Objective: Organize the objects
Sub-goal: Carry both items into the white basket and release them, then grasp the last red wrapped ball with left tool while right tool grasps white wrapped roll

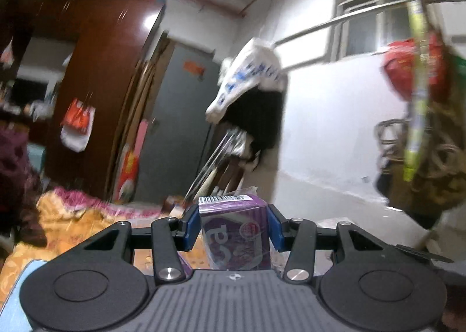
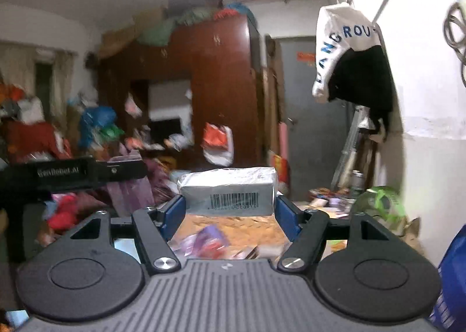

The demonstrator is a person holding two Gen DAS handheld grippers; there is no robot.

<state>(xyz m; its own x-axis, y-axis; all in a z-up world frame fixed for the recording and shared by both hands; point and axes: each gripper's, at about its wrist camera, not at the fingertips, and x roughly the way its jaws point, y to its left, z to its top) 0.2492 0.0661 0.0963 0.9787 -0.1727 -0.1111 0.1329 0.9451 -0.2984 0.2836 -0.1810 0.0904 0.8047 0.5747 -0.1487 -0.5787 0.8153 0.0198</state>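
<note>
Gripping a purple carton (image 1: 234, 233) upright between its blue pads, left gripper (image 1: 234, 227) is raised; right gripper (image 2: 230, 206) clamps a white wrapped packet (image 2: 228, 190) crosswise at its fingertips.

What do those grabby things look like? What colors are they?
Each hand-held gripper, left and right, has black hinged arms with silver screws, blue finger pads, two round black discs, and a grey ribbed base. White lettering marks the left one's side.

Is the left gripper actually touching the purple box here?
Touching. The left wrist view shows the left gripper with both blue pads pressed flat against the sides of the purple box, no gap on either side.
</note>
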